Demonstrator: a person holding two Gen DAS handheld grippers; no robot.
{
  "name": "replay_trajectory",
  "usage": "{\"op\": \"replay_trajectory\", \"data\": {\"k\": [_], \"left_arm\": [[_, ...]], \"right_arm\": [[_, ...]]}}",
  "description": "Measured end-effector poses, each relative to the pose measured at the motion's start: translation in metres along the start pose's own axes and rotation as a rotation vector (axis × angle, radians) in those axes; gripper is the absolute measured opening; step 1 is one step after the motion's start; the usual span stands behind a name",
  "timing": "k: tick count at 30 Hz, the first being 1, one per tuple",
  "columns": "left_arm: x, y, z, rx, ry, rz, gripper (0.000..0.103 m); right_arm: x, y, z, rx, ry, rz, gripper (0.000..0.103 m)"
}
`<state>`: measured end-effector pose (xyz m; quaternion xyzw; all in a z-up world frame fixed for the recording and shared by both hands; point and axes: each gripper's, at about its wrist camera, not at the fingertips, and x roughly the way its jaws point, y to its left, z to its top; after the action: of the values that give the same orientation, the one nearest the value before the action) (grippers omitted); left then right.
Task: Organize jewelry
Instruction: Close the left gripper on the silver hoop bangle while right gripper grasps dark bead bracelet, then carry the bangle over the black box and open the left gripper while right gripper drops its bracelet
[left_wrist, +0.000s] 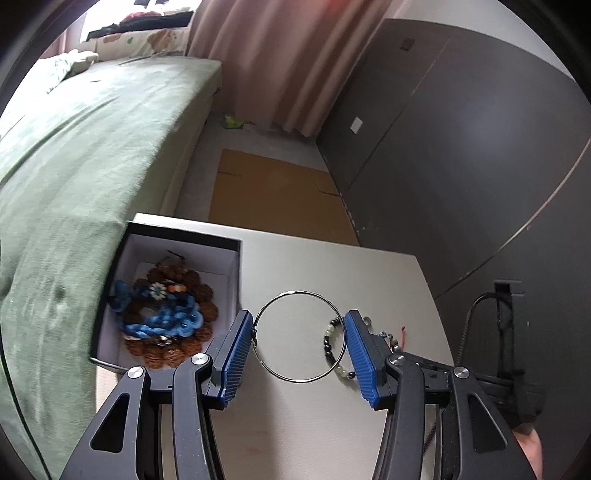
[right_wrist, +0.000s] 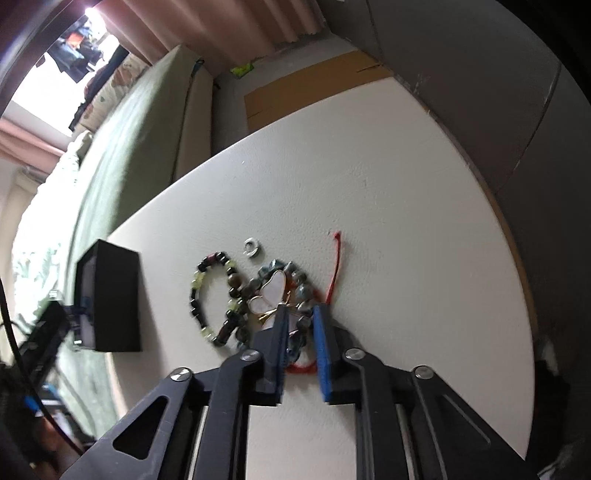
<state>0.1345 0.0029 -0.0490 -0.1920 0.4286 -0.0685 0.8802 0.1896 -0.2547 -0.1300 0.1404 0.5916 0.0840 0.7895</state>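
My left gripper (left_wrist: 298, 317) hangs above the white table (left_wrist: 295, 424), shut on a thin silver hoop (left_wrist: 299, 292) whose sides touch both blue pads. Left of it an open black box (left_wrist: 229, 240) holds brown beads and blue cord jewelry (left_wrist: 166, 317). A black and green bead bracelet (left_wrist: 334, 354) lies under the right pad. My right gripper (right_wrist: 301, 310) points down at the table (right_wrist: 406, 221), shut on a grey bead bracelet (right_wrist: 301, 286) with a white butterfly charm (right_wrist: 271, 286). A red cord (right_wrist: 337, 266), a small silver ring (right_wrist: 252, 246) and the black and green bracelet (right_wrist: 195, 295) lie around it.
The black box (right_wrist: 110, 299) stands at the table's left edge. A bed with a green cover (left_wrist: 74, 147) runs along the left. Flat cardboard (left_wrist: 273, 192) lies on the floor beyond the table. Dark cabinets (left_wrist: 461, 147) stand on the right, pink curtains (left_wrist: 277, 55) at the back.
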Motion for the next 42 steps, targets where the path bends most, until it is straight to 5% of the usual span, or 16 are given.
{"op": "replay_trajectory", "data": {"k": [6, 13, 28, 30, 34, 42], "left_arm": [[-0.017, 0.019, 0.008, -0.039, -0.029, -0.003, 0.052], [-0.033, 0.038, 0.015, -0.077, -0.059, -0.003, 0.052], [-0.022, 0.074, 0.022, -0.187, -0.033, 0.009, 0.053], [-0.018, 0.077, 0.022, -0.204, -0.006, -0.011, 0.056], [-0.02, 0.085, 0.022, -0.233, -0.007, -0.025, 0.08], [-0.041, 0.104, 0.026, -0.28, -0.051, -0.026, 0.081]], "right_arm": [[-0.016, 0.005, 0.001, 0.007, -0.059, 0.013, 0.011], [-0.053, 0.017, -0.003, 0.029, -0.164, 0.19, 0.011], [-0.069, 0.073, -0.012, 0.0, -0.257, 0.354, 0.011], [-0.068, 0.08, -0.012, -0.01, -0.262, 0.374, 0.011], [-0.068, 0.095, -0.015, -0.028, -0.275, 0.424, 0.011], [-0.068, 0.127, -0.022, -0.084, -0.309, 0.538, 0.011]]}}
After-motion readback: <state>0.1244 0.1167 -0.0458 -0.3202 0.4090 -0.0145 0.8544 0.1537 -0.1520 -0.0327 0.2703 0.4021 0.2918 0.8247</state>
